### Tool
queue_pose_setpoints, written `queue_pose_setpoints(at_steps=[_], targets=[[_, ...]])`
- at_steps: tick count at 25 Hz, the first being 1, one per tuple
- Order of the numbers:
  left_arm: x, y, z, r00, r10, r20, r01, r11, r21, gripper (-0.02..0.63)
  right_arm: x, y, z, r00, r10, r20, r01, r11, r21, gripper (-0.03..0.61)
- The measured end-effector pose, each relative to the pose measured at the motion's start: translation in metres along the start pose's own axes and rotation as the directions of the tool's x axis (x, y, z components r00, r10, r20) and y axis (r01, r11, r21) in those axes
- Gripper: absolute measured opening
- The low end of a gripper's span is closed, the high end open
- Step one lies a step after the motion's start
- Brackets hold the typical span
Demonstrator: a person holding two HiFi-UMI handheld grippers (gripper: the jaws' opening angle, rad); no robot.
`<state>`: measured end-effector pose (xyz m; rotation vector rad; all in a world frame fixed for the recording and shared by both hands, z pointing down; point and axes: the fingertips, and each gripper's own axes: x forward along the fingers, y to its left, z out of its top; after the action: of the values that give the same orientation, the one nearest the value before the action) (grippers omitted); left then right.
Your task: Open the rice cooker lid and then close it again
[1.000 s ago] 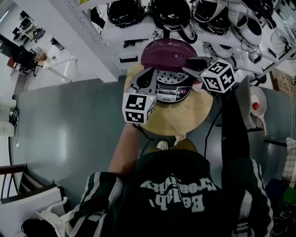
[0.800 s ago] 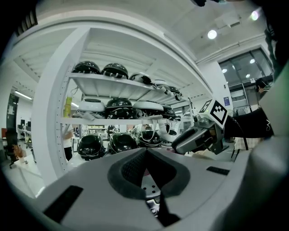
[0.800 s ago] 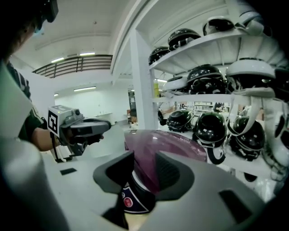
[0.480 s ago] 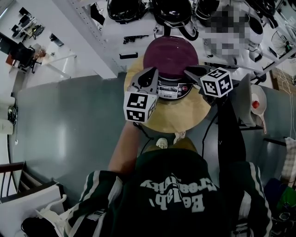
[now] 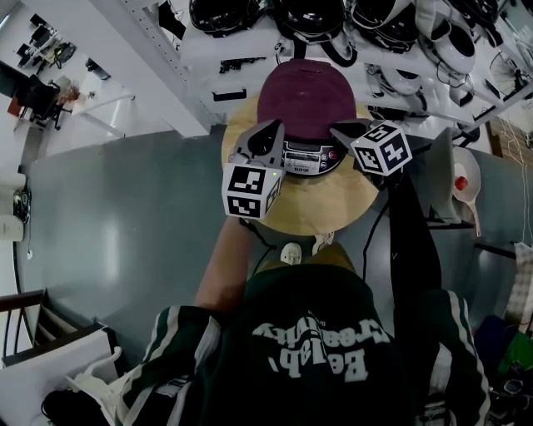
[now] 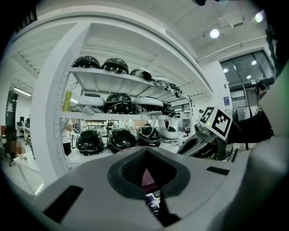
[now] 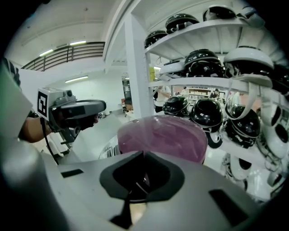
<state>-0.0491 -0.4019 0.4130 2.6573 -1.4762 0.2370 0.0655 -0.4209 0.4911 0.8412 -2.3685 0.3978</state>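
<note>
- Now the cooker (image 5: pixel 308 154) sits on the round table (image 5: pixel 321 212), with its purple lid (image 5: pixel 306 100) down or almost down. I cannot tell if it has clicked shut.
- My right gripper (image 5: pixel 337 130) has just been closing. Its jaws are together now with nothing between them, and its tip is at the lid's front edge.
- My left gripper (image 5: pixel 268 127) has its jaws together too and holds nothing. It hangs just beside the cooker's front left, near the buttons.
- I think the lid could spring back up. That would happen if I pull away before the catch has clicked.
- The lid is round and smooth, so my right tip could slip off it if I push at a slant. Then the tip could hit the buttons or the table.
- A hard push from the front could slide the whole cooker back toward the shelf of helmets (image 5: pixel 308 17), as neither of my 2 grippers holds it.
- My left tip could press a button by mistake if it drifts in.
- My 2 grippers are near each other over the cooker. They could bump if both move in at once.
</note>
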Motion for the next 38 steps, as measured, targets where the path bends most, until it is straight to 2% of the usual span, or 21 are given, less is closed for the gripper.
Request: queue_pose_setpoints(at_steps=[10, 14, 17, 21, 25, 28, 31, 38], targets=[[0.007, -0.005, -0.007, 1.0, -0.013, -0.012, 0.013, 1.0, -0.009, -0.006, 0.014, 0.002, -0.019, 0.994, -0.05, -0.096, 0.046, 0.998, -0.049, 0.009], [0.01, -0.003, -0.008, 1.0, -0.012, -0.017, 0.011, 1.0, -0.014, -0.005, 0.016, -0.001, -0.02, 0.992, -0.049, -0.113, 0.052, 0.999, 0.017, 0.005], [0.01, -0.003, -0.01, 1.0, -0.01, -0.025, 0.009, 1.0, -0.016, -0.006, 0.018, 0.0, -0.021, 0.982, -0.073, -0.172, 0.08, 0.996, 0.033, 0.003], [0.011, -0.001, -0.016, 0.999, -0.007, -0.035, 0.006, 1.0, -0.019, -0.006, 0.023, 0.002, -0.023, 0.949, -0.143, -0.282, 0.129, 0.989, -0.066, 0.003], [0.012, 0.0, -0.022, 0.999, -0.004, -0.045, 0.003, 1.0, -0.024, -0.005, 0.026, 0.005, -0.023, 0.929, -0.197, -0.313, 0.165, 0.978, -0.124, 0.003], [0.013, -0.003, -0.021, 0.999, -0.006, -0.041, 0.005, 1.0, -0.028, -0.005, 0.028, 0.007, -0.022, 0.92, -0.226, -0.32, 0.18, 0.969, -0.167, 0.002], [0.012, -0.004, -0.019, 0.999, -0.007, -0.035, 0.006, 1.0, -0.027, -0.006, 0.027, 0.007, -0.025, 0.924, -0.225, -0.309, 0.182, 0.97, -0.163, 0.002], [0.005, -0.007, -0.012, 1.0, -0.001, -0.025, 0.001, 1.0, -0.019, -0.005, 0.02, 0.003, -0.021, 0.971, -0.169, -0.169, 0.168, 0.986, -0.02, 0.003]])
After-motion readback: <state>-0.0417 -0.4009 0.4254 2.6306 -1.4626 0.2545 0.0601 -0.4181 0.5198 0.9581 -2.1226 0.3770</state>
